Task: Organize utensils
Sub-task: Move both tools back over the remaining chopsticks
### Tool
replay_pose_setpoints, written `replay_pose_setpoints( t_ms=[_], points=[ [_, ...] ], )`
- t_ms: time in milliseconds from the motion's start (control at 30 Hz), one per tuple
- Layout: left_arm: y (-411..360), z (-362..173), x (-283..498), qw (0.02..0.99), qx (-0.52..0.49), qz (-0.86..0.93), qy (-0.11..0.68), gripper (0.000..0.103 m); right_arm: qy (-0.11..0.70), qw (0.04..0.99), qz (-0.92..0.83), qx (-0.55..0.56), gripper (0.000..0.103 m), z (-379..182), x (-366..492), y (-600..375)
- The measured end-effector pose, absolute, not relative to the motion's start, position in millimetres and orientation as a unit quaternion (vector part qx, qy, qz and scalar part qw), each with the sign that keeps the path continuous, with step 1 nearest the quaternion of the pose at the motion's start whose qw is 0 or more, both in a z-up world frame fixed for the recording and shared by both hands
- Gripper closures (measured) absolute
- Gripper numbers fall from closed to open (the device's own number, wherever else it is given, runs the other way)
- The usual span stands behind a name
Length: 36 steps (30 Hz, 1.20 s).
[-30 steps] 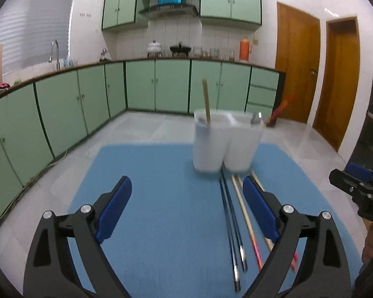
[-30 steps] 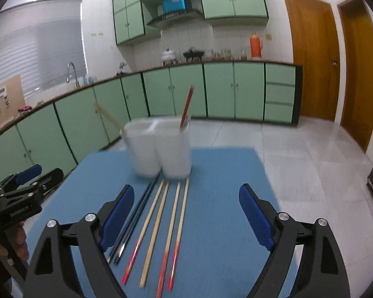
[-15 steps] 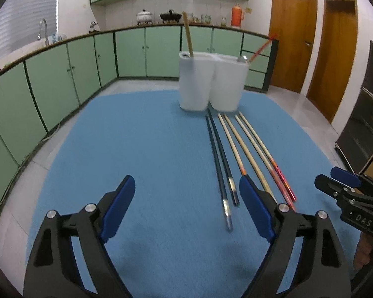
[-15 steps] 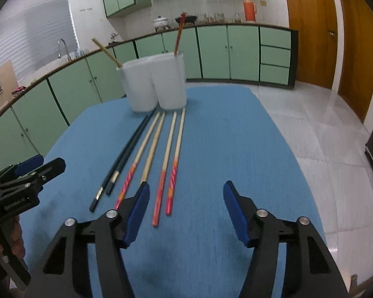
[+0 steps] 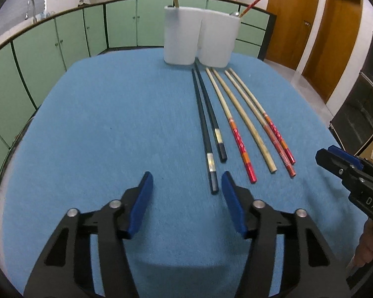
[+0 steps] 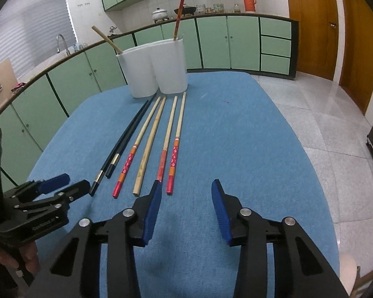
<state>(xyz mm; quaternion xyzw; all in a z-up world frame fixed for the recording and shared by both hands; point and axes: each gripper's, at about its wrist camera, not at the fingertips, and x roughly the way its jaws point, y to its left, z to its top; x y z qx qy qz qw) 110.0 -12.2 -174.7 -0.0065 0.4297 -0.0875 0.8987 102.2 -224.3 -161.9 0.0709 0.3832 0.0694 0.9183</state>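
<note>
Lying in a row on the blue bench [image 5: 92, 129], six chopsticks point their long axes away from both hand-held grippers toward the white holder [image 5: 201, 39] at the far edge. Left hand-held gripper [image 5: 186, 188]: jaws half-spread, just been closing, nothing between them; near end of the black chopstick [image 5: 206, 134] sits just ahead of it, close inside its right pad, not touched. Right hand-held gripper [image 6: 185, 193]: jaws also partway in, just been closing, empty; butt of the outermost red-ended chopstick [image 6: 175, 149] lies just ahead, beside its left pad. Each hand is nearer its own end of the row, plain bamboo chopstick [image 5: 246, 121] between. Holder has two compartments side by side: far-left one holds one bamboo stick [image 6: 107, 39], the other a red-ended stick [image 6: 178, 17]; a metal tip shows there too, kind unclear. Judgement: a grasp needs the jaws brought across a shaft, not along it.
</note>
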Motion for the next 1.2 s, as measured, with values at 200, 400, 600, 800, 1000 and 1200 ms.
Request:
replay_pose_setpoints(
  t_ms=[200,400,600,800,1000,1200],
  points=[
    [-18,-178,109,0.897,-0.003,-0.088,0.433,0.058,0.388,0.916,0.074,0.072,0.067,-166,103,-222],
    [-27,-178,109,0.898,0.004,-0.09,0.431,0.061,0.393,0.913,0.079,0.076,0.073,-169,105,-221],
    [-33,-179,106,0.9,0.005,-0.087,0.427,0.075,0.395,0.911,0.09,0.075,0.077,-170,106,-216],
    [-34,-180,106,0.901,0.008,-0.086,0.425,0.076,0.401,0.908,0.098,0.071,0.081,-174,110,-210],
    [-33,-181,108,0.901,0.007,-0.086,0.426,0.075,0.412,0.903,0.103,0.067,0.084,-180,117,-205],
    [-33,-180,108,0.901,0.007,-0.085,0.426,0.075,0.411,0.904,0.101,0.058,0.085,-183,124,-197]
  ],
)
